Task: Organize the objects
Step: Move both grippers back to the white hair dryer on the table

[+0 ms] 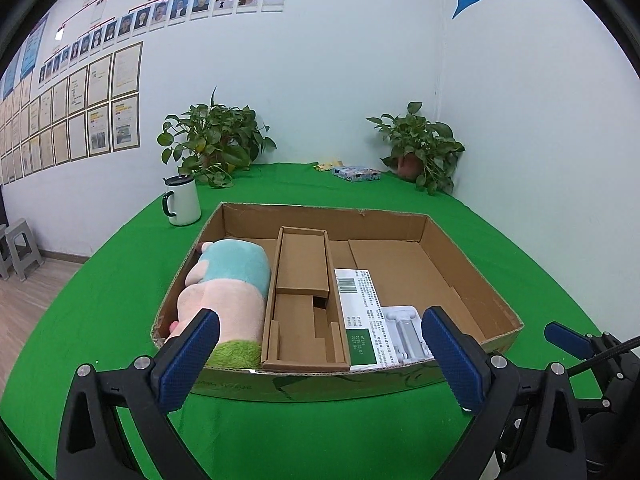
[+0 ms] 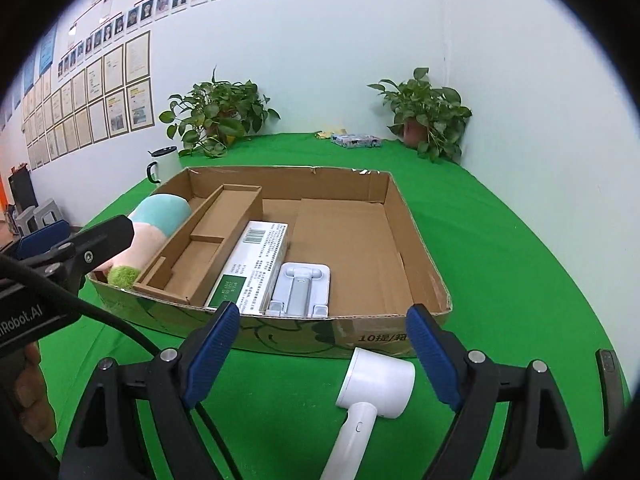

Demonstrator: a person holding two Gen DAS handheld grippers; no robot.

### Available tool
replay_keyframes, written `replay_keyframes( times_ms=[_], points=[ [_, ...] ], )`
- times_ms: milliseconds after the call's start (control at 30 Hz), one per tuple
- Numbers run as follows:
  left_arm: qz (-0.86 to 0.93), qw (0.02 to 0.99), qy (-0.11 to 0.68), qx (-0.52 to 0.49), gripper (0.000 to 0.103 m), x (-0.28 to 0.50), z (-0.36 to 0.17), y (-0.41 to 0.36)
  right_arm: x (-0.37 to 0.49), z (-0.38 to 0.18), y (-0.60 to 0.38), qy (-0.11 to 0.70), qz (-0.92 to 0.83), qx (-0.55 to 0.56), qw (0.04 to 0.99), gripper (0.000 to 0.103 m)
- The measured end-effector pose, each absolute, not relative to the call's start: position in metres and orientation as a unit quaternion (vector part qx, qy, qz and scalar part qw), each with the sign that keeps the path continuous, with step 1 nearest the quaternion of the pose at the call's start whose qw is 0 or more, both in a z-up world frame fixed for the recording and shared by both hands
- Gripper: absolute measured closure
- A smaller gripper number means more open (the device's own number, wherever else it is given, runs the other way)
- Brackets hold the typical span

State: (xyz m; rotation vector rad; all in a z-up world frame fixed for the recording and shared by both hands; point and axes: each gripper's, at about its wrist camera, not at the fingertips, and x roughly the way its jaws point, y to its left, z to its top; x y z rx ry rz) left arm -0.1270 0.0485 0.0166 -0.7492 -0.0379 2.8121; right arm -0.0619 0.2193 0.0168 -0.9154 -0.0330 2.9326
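Note:
A shallow cardboard box (image 1: pixel 472 280) (image 2: pixel 420 256) lies on the green table. In it, from left to right, are a plush toy (image 1: pixel 228 296) (image 2: pixel 156 224), a brown cardboard insert (image 1: pixel 302 300) (image 2: pixel 204 248), a white and green carton (image 1: pixel 360 316) (image 2: pixel 252 268) and a white phone stand (image 1: pixel 404 332) (image 2: pixel 300 290). A white hair dryer (image 2: pixel 370 396) lies on the cloth in front of the box, between the open right gripper's fingers (image 2: pixel 322 358). My left gripper (image 1: pixel 320 356) is open and empty at the box's near wall.
A white mug (image 1: pixel 182 200) (image 2: pixel 164 164) stands left of the box. Two potted plants (image 1: pixel 216 140) (image 1: pixel 420 148) and a small printed box (image 1: pixel 356 173) stand at the table's back by the wall. Grey stools (image 1: pixel 18 248) stand on the floor at left.

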Motion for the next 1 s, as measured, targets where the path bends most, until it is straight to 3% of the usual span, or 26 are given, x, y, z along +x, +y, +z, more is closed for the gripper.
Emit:
replay_keyframes(
  times_ms=[267, 567, 833, 967, 1000],
  points=[
    [0.960, 0.105, -0.012, -0.259, 0.008, -0.124, 0.015, 0.049, -0.057, 0.018, 0.215, -0.011, 0.955, -0.296, 0.032, 0.018],
    [0.959, 0.103, -0.021, -0.263, 0.023, -0.131, 0.012, 0.044, -0.053, 0.018, 0.216, -0.001, 0.955, -0.295, 0.031, 0.018],
    [0.955, 0.125, -0.024, -0.269, 0.051, -0.132, 0.008, 0.047, -0.050, 0.019, 0.218, 0.001, 0.955, -0.293, 0.035, 0.018],
    [0.954, 0.133, -0.025, -0.267, 0.050, -0.132, 0.007, 0.048, -0.048, 0.020, 0.216, 0.002, 0.956, -0.291, 0.026, 0.019],
    [0.954, 0.132, -0.026, -0.267, 0.038, -0.132, 0.007, 0.048, -0.048, 0.020, 0.215, 0.003, 0.957, -0.290, 0.023, 0.019]
  ],
)
